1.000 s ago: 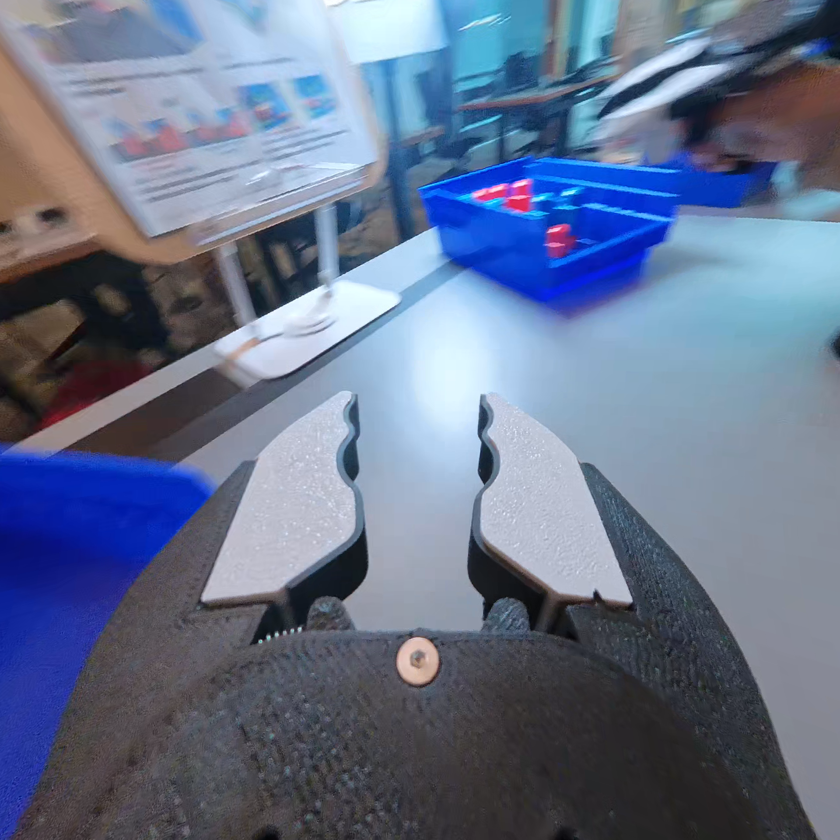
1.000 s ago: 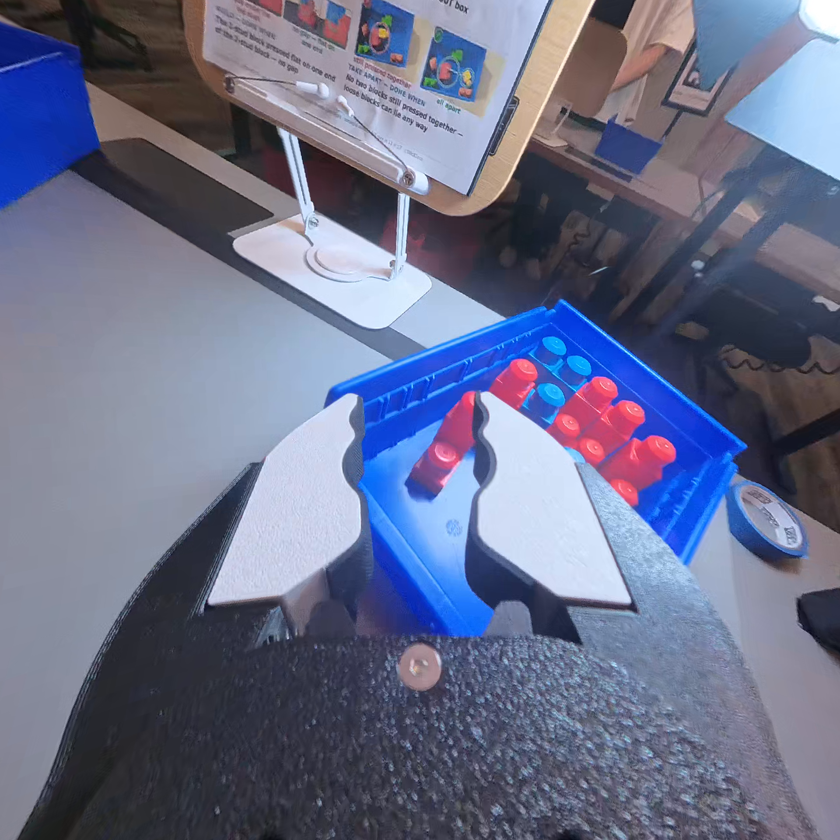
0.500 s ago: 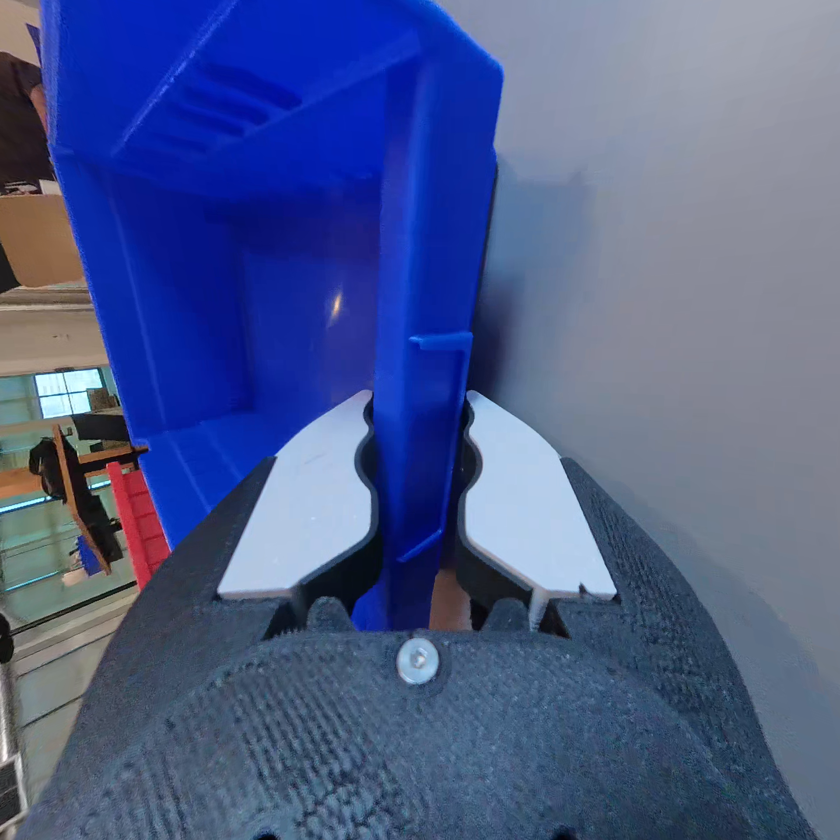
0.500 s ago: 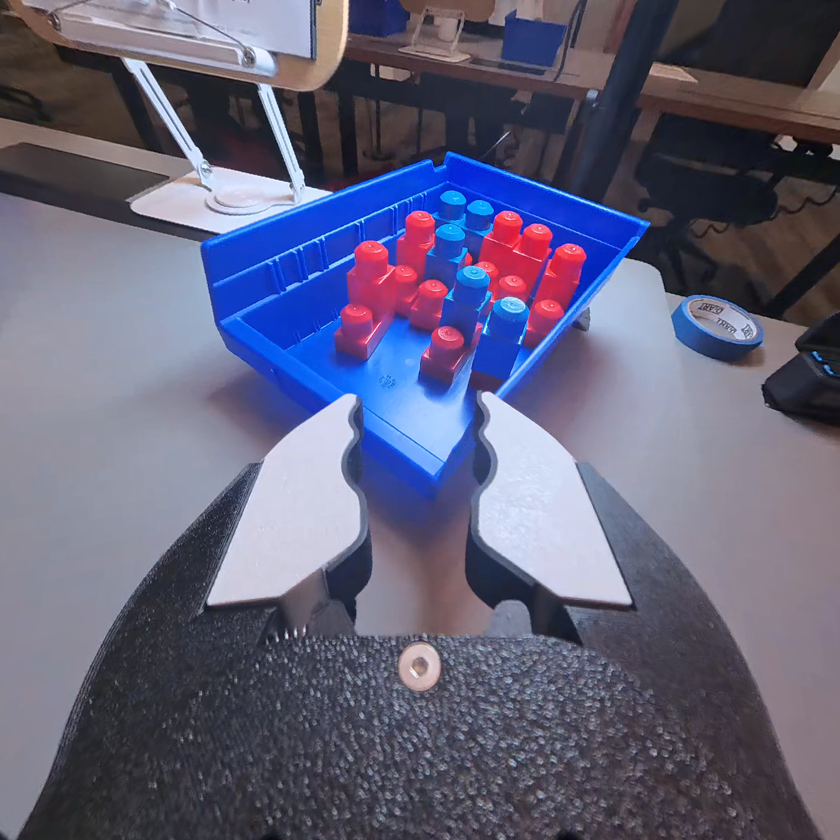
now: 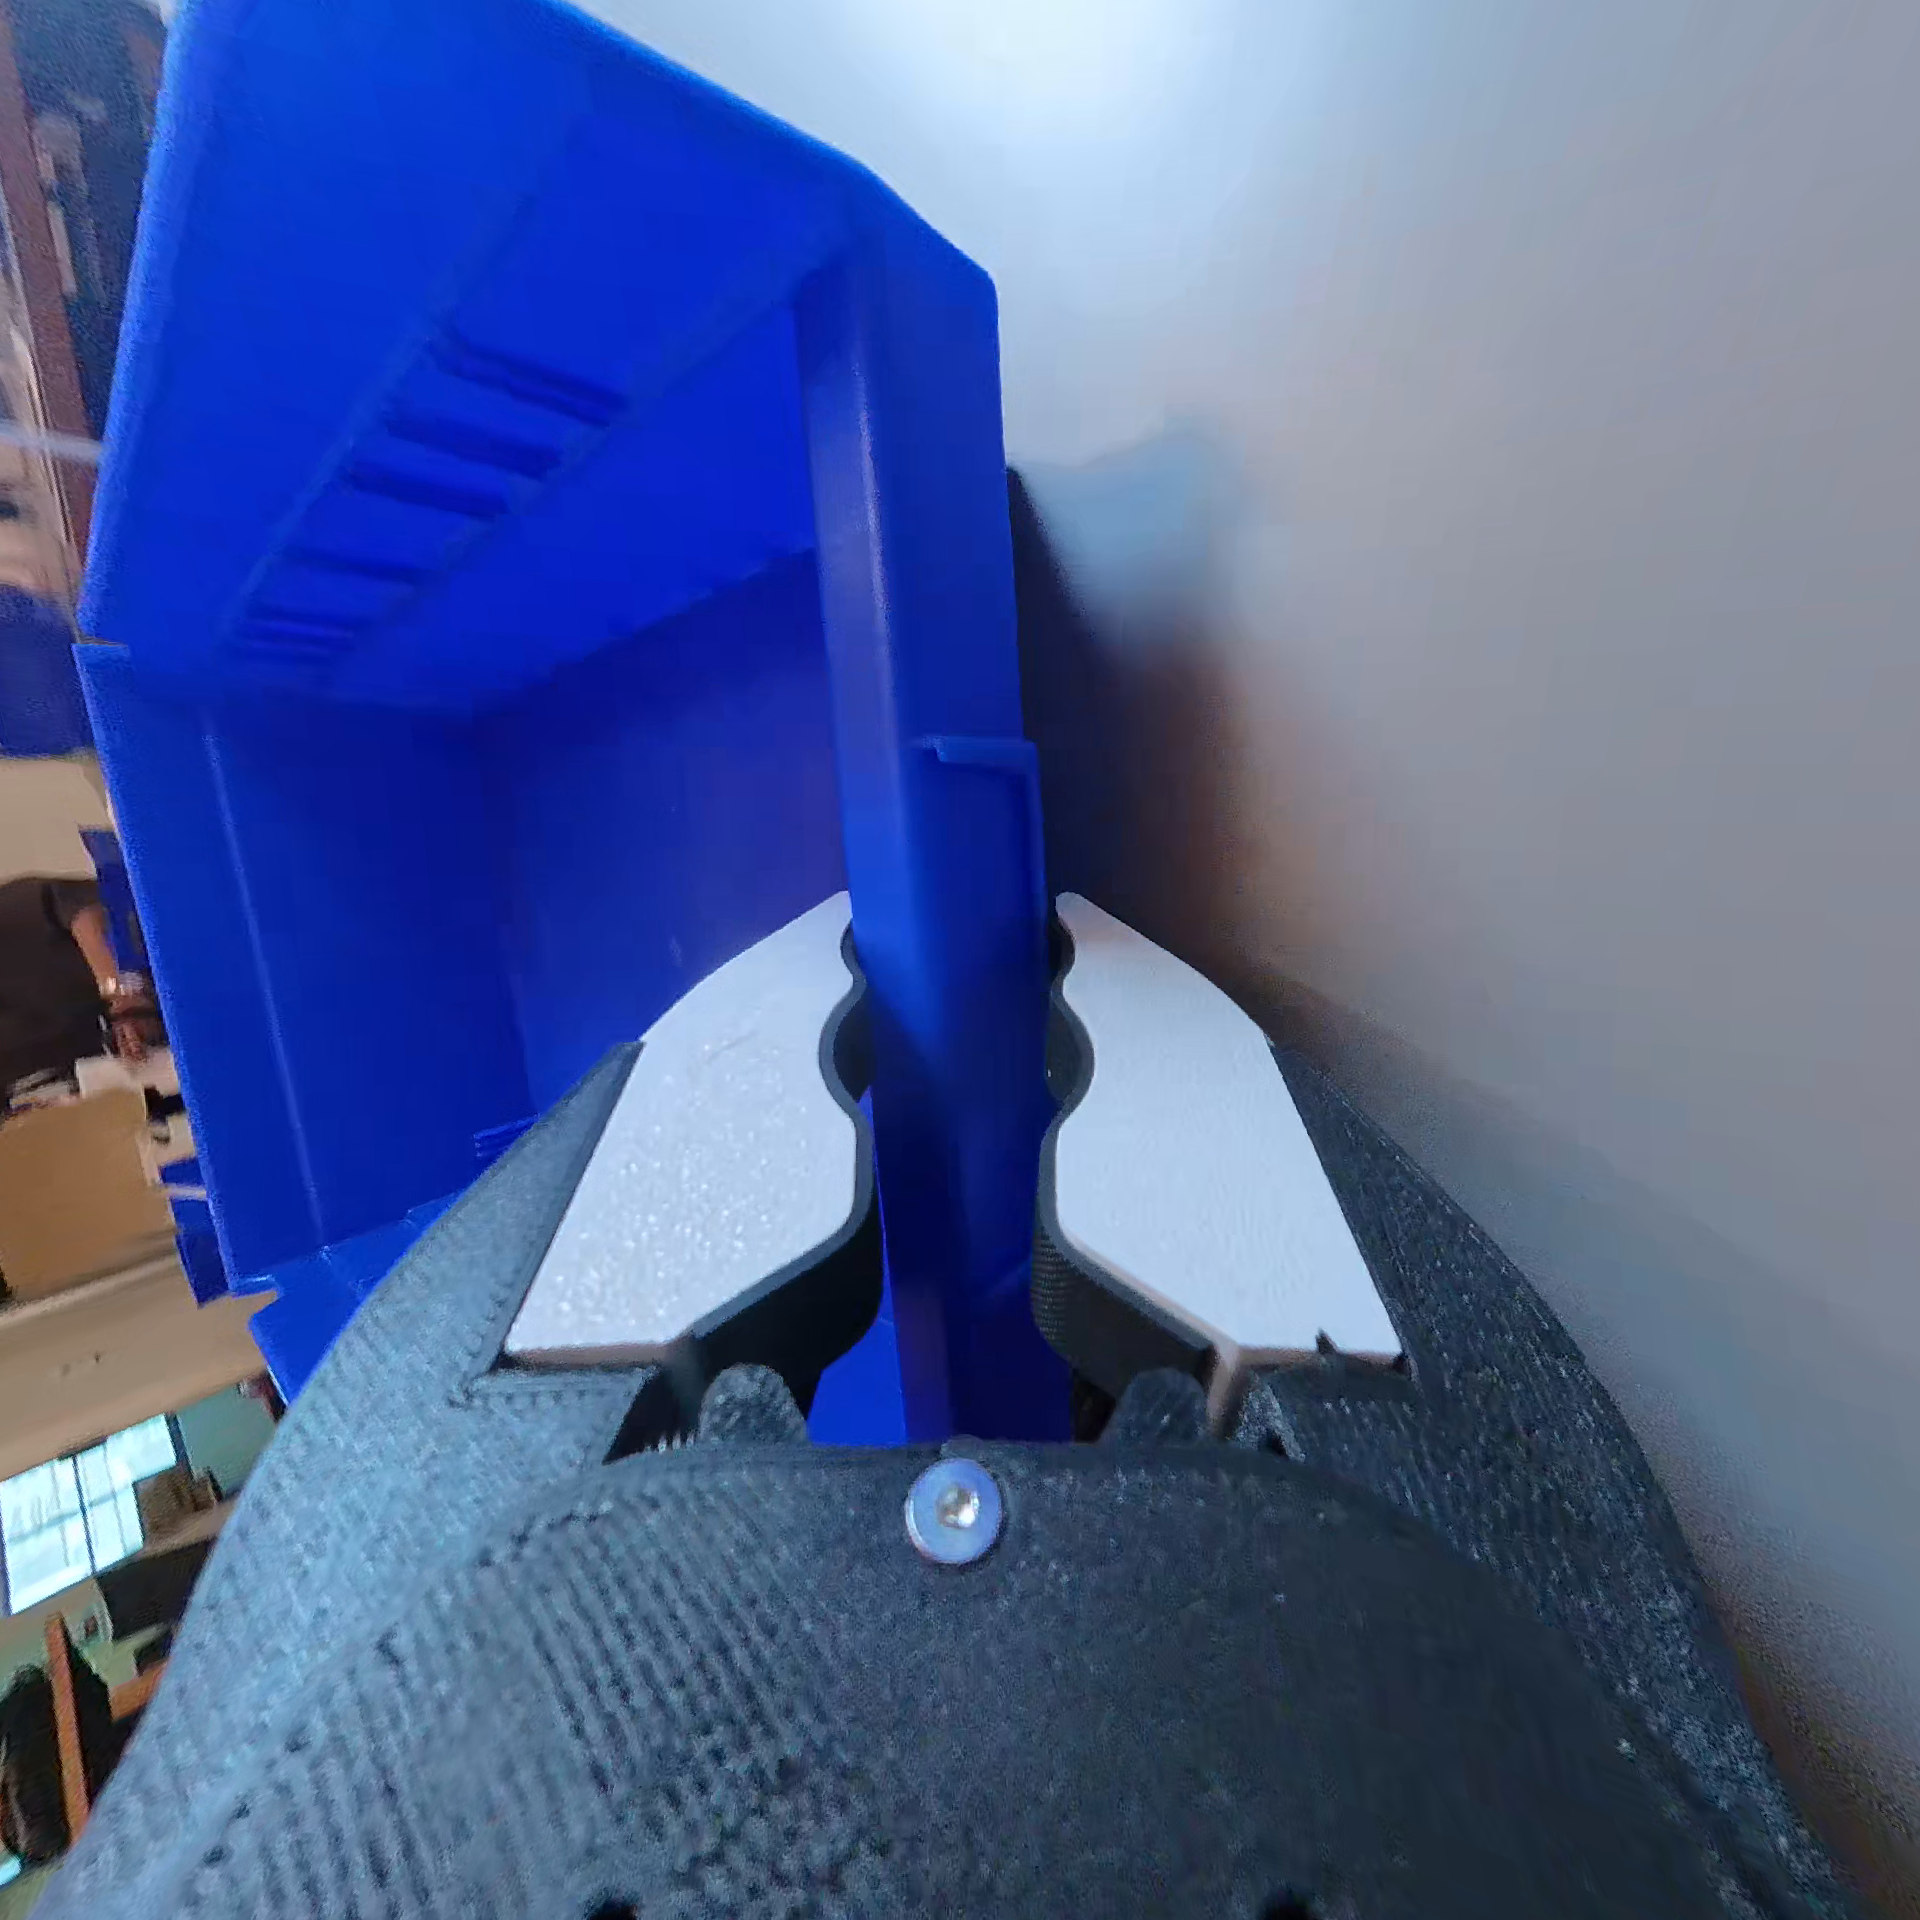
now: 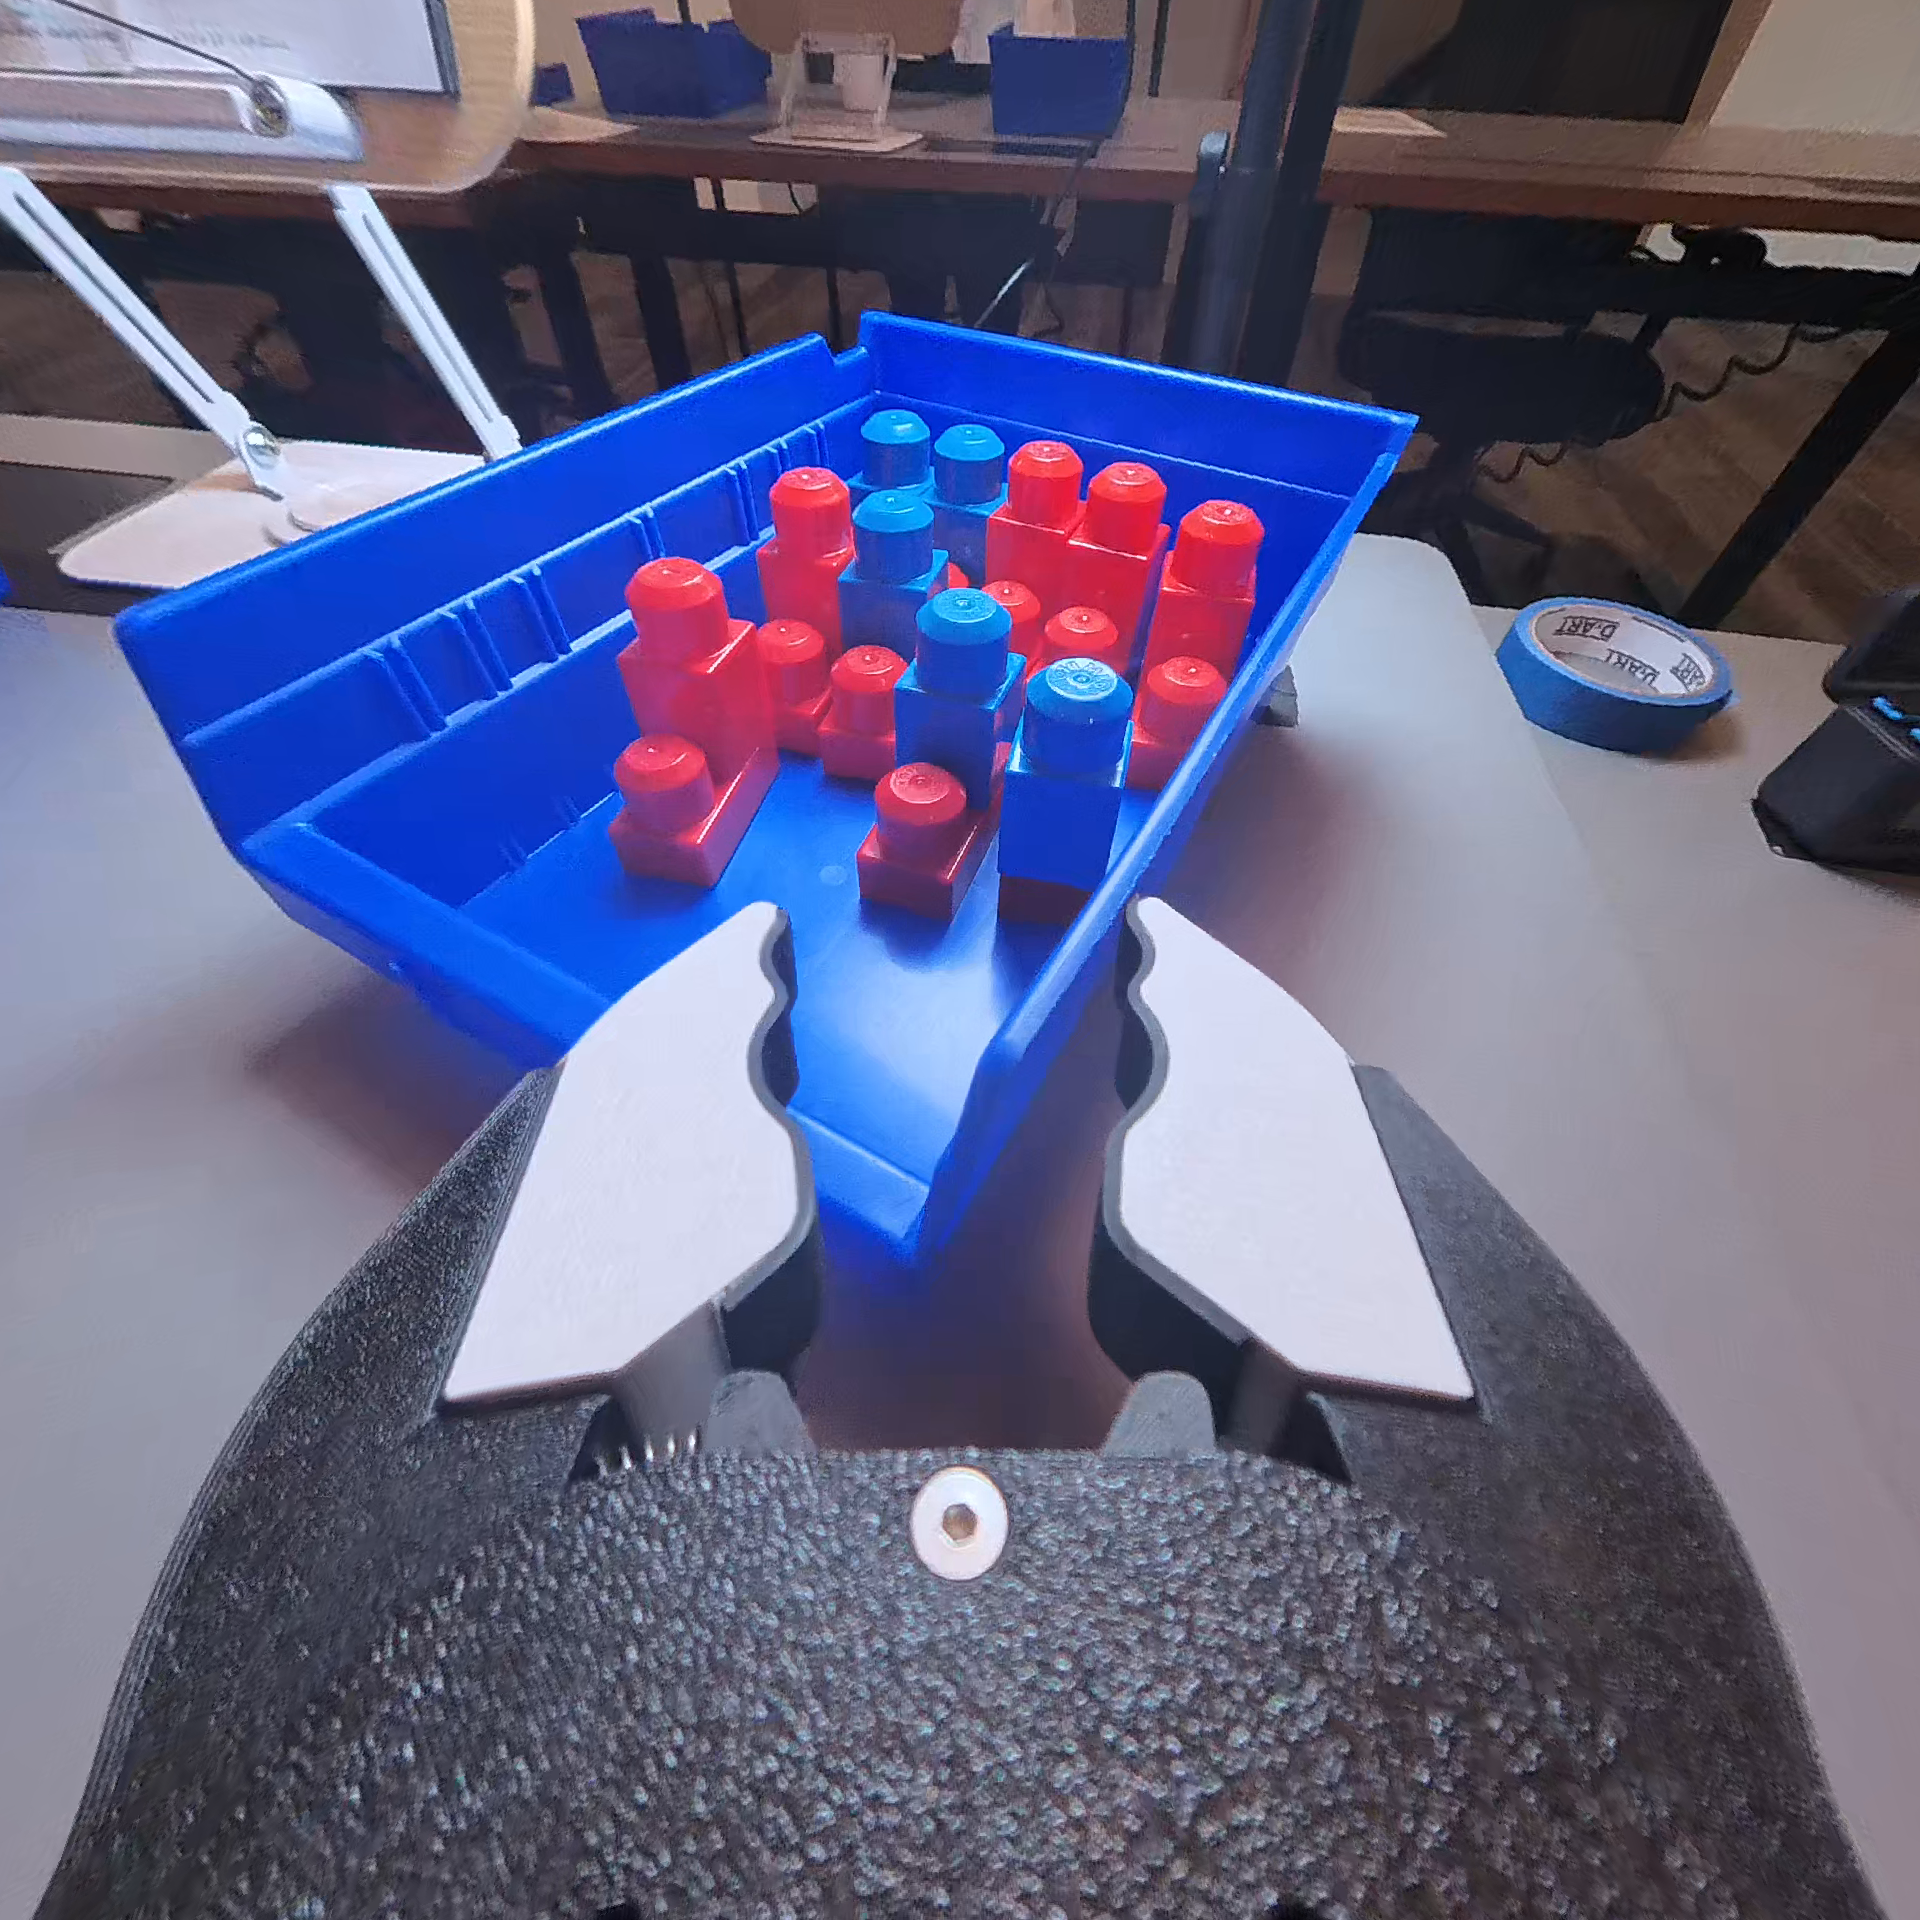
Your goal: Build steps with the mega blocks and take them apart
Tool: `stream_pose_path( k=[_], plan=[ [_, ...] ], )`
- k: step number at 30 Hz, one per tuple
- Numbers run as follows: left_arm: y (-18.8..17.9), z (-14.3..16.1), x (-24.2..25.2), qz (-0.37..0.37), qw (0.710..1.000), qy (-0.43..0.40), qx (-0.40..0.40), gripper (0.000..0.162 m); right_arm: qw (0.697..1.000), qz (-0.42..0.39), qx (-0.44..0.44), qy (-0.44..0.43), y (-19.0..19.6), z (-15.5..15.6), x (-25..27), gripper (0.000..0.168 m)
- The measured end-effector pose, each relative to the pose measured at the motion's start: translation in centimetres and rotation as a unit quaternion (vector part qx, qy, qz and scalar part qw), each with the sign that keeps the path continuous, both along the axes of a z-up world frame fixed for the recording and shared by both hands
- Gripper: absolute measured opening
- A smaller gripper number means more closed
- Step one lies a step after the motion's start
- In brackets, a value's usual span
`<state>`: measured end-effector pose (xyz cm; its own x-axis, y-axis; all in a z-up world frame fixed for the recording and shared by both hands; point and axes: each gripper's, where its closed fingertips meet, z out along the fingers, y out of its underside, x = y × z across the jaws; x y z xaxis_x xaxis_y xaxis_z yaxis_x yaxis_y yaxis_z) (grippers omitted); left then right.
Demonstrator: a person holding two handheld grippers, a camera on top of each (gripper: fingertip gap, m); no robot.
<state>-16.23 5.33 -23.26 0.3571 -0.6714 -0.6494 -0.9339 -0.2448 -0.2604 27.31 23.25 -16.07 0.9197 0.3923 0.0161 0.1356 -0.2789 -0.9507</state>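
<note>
My left gripper (image 5: 951,925) is shut on the side wall of an empty blue bin (image 5: 520,312), seen tipped sideways against the grey table (image 5: 1558,623). In the right wrist view a second blue bin (image 6: 468,582) holds several red mega blocks (image 6: 686,727) and blue mega blocks (image 6: 1065,790), some stacked into steps. My right gripper (image 6: 954,920) is open. The near corner of that bin's right wall lies between its fingers, and I cannot tell if they touch it.
A roll of blue tape (image 6: 1616,670) and a black object (image 6: 1860,769) lie on the table to the right of the block bin. A white stand base (image 6: 239,509) sits behind the bin on the left. Desks and chairs stand beyond the table's far edge. The grippers' ends are close to 50 centimeters from one another.
My left gripper went from open over the table to shut on the empty bin's wall. My right gripper drew back and lowered; the block bin's near corner now lies between its fingers.
</note>
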Motion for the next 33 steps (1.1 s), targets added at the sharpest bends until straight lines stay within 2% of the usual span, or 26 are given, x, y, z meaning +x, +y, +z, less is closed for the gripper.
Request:
stream_pose_path(
  k=[7,12,15,18,20,22,23,29,33],
  plan=[
    [1.6,-0.1,7.6,-0.084,0.996,-0.002,-0.002,0.03,0.999,-0.026,-0.005,0.024,1.4,-1.1,1.0,0.055],
    [2.6,0.0,10.2,-0.119,0.993,0.009,0.001,0.031,0.999,-0.024,0.002,0.039,1.5,-0.9,1.3,0.056],
    [3.0,0.7,9.2,-0.093,0.995,0.019,0.009,0.047,0.998,-0.022,0.017,0.054,1.5,-0.8,1.4,0.055],
    [1.4,3.3,10.4,-0.081,0.993,-0.087,0.017,0.051,0.998,-0.023,0.02,0.048,1.4,-0.8,1.4,0.054],
    [-0.2,5.2,12.4,-0.093,0.978,-0.185,0.013,0.05,0.998,-0.024,0.025,0.048,1.7,-0.6,1.2,0.052],
    [-1.5,6.8,14.4,-0.108,0.959,-0.262,0.006,0.05,0.998,-0.025,0.022,0.057,1.8,-0.5,0.9,0.039],
    [-2.1,7.1,15.4,-0.119,0.951,-0.286,-0.001,0.05,0.997,-0.041,0.023,0.057,1.9,-0.5,1.2,0.025],
    [-3.3,5.2,20.8,-0.144,0.913,-0.377,-0.064,0.049,0.995,-0.085,0.026,0.039,1.3,-0.4,2.2,0.016],
    [-3.6,3.5,23.7,-0.128,0.884,-0.43,-0.129,0.054,0.996,-0.077,0.026,0.032,-0.1,-0.4,2.0,0.018]
  ],
)
